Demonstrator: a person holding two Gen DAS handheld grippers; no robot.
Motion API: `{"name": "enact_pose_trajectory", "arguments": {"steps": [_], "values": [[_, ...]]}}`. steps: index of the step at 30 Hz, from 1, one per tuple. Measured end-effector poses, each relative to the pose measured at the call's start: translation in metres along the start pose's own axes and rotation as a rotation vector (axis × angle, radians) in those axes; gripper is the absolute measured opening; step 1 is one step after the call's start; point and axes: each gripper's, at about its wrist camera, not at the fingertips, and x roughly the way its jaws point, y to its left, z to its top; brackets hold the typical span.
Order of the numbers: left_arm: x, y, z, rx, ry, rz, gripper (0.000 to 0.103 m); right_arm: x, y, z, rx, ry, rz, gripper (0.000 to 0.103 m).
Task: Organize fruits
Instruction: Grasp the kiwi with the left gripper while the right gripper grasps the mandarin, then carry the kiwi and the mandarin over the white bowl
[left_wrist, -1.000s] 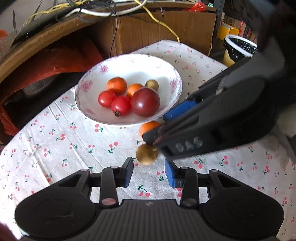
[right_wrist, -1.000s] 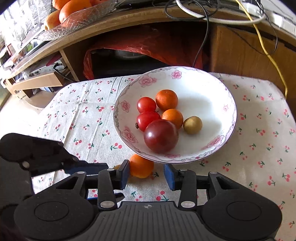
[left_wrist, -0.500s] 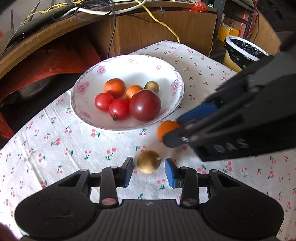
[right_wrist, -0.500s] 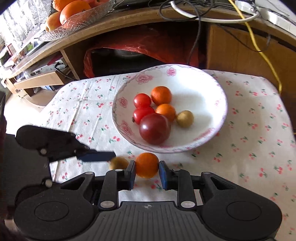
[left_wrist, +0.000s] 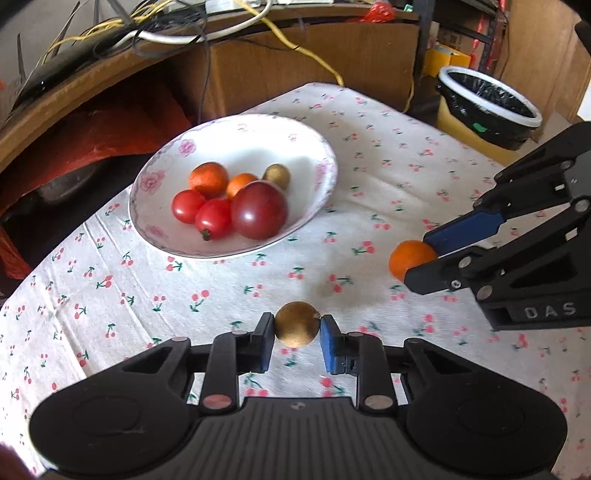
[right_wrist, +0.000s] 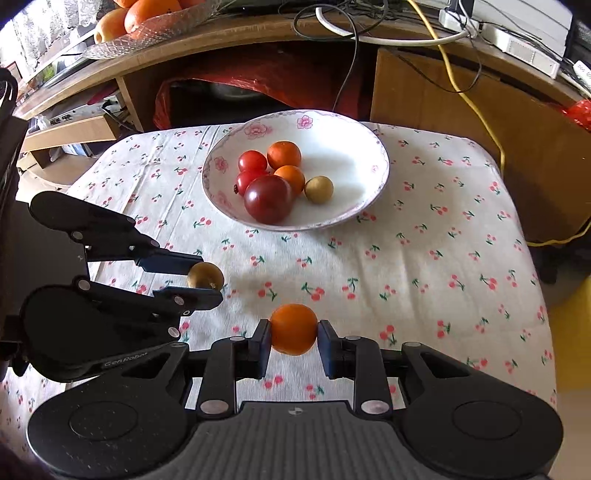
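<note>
My left gripper (left_wrist: 296, 334) is shut on a small brown round fruit (left_wrist: 296, 324), held above the cherry-print cloth; the same fruit (right_wrist: 205, 275) shows in the right wrist view. My right gripper (right_wrist: 293, 338) is shut on a small orange (right_wrist: 293, 328), also lifted off the cloth, and it appears at the right of the left wrist view as orange (left_wrist: 412, 259). Beyond both stands a white flowered bowl (right_wrist: 364, 146) holding a dark red tomato (right_wrist: 268, 198), two small red tomatoes, two small oranges and a brown fruit (right_wrist: 318, 189).
A wooden desk (right_wrist: 443, 96) with cables runs behind the table. A glass dish of oranges (right_wrist: 144, 18) sits on the desk at upper left. A yellow bin with a black liner (left_wrist: 487, 107) stands right of the table. Red plastic bag (right_wrist: 258, 79) under the desk.
Both grippers closed on their fruits, the left on the brown fruit and the right on the orange, then lifted and drew back from the bowl, moving apart.
</note>
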Motion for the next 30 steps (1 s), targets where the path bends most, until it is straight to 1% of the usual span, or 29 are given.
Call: {"name": "enact_pose_trajectory", "arguments": {"steps": [4,7,12,21,26,30], "values": [[-0.019,-0.012,-0.003,0.025,-0.007,0.004,0.035,-0.012,0.001,-0.008,-0.006,-0.013,-0.003,0.022],[-0.030,-0.019,-0.004,0.025,-0.008,0.014,0.035,-0.017,0.004,-0.014,-0.014,-0.012,-0.011,0.022],[-0.034,-0.025,-0.014,0.028,0.024,0.049,0.035,-0.023,0.012,-0.023,-0.034,-0.009,-0.027,0.022],[-0.039,-0.029,-0.034,-0.007,0.062,0.082,0.035,-0.023,0.021,-0.033,-0.053,0.013,-0.036,0.022],[-0.042,-0.031,-0.034,-0.011,0.052,0.108,0.035,-0.028,0.025,-0.032,-0.057,-0.008,-0.047,0.022],[-0.045,-0.032,-0.029,-0.009,0.032,0.133,0.035,-0.032,0.027,-0.030,-0.069,-0.025,-0.064,0.022]]}}
